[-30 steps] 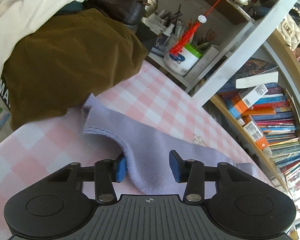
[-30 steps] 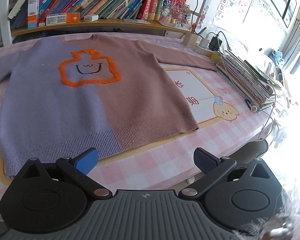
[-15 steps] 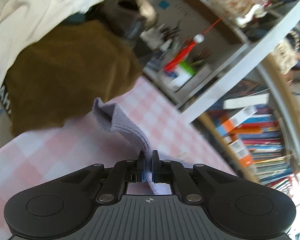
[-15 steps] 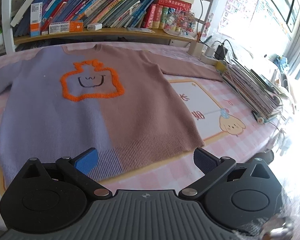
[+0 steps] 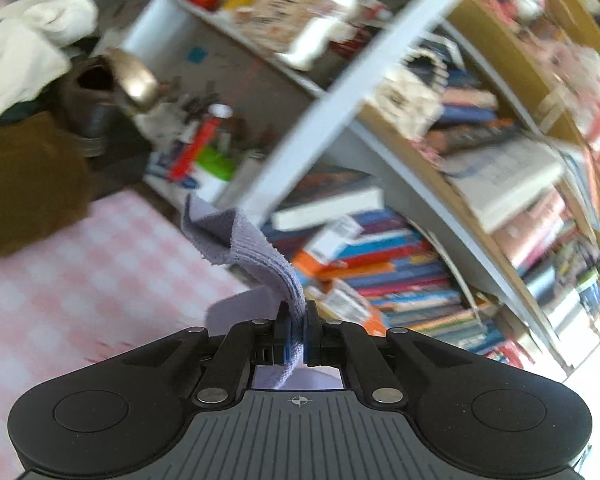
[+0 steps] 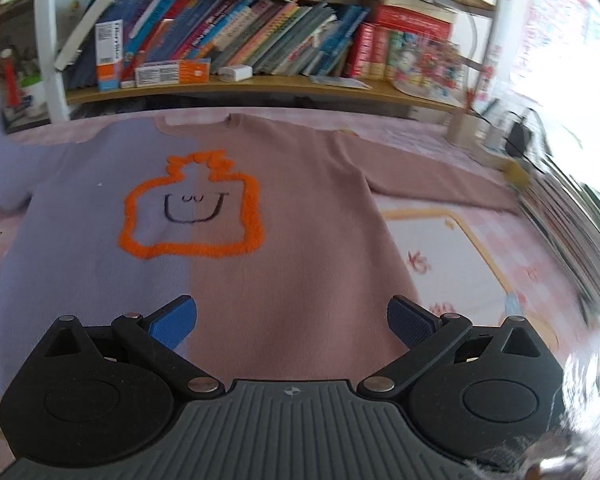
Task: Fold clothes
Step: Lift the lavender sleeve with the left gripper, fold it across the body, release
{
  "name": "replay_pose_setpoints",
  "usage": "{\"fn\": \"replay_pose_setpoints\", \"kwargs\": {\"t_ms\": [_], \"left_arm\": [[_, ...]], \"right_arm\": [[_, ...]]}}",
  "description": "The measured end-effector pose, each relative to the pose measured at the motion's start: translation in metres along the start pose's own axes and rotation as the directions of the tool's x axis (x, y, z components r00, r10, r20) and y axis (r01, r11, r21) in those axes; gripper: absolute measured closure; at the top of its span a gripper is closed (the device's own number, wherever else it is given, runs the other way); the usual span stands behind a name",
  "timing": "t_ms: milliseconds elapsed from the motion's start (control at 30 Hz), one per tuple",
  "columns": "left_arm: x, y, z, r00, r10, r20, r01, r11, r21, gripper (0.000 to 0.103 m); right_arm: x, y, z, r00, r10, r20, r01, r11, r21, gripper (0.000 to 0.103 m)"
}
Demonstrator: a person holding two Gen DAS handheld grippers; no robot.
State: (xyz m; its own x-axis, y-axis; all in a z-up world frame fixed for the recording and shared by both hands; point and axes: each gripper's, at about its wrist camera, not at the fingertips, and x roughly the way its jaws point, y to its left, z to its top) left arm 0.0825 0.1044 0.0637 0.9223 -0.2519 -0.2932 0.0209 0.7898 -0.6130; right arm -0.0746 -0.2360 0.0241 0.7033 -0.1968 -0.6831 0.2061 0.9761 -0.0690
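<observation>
A: At the left wrist view, what does the left gripper point(image 5: 298, 330) hold?

B: It is clenched on the lilac knitted sleeve point(image 5: 256, 248) of the sweater. The ribbed cuff stands up ahead of the pads, lifted off the pink checked tabletop point(image 5: 80, 276). The sleeve's long axis runs from the gripper back and down toward the garment body, which this view does not show.

A: And at the right wrist view?

B: The two-colour knitted sweater, lilac and dusty pink with an orange outline figure point(image 6: 284, 216), lies flat on the tabletop, straight ahead of the right gripper point(image 6: 292, 322). That gripper is released, its pads wide apart above the hem part, nothing between them. The pink sleeve point(image 6: 432, 184) stretches away to the right; the right gripper is the nearer one to it.

A: So the fold goes which way?

B: I judge the lilac sleeve must travel across onto the chest.

A: Counts?

B: One sweater, two sleeves, two grippers.
</observation>
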Motion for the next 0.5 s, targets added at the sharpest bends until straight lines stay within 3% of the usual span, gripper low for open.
{"fn": "replay_pose_setpoints", "kwargs": {"t_ms": [300, 500], "left_arm": [[0.047, -0.117, -0.052, 1.000, -0.012, -0.023, 0.015, 0.990, 0.137, 0.100], [0.088, -0.177, -0.090, 0.996, 0.017, -0.084, 0.007, 0.962, 0.271, 0.100]], "right_arm": [[0.026, -0.089, 0.009, 0.992, 0.124, 0.024, -0.124, 0.992, 0.001, 0.000], [0.033, -0.122, 0.005, 0.984, 0.175, 0.012, -0.175, 0.984, -0.011, 0.000]]}}
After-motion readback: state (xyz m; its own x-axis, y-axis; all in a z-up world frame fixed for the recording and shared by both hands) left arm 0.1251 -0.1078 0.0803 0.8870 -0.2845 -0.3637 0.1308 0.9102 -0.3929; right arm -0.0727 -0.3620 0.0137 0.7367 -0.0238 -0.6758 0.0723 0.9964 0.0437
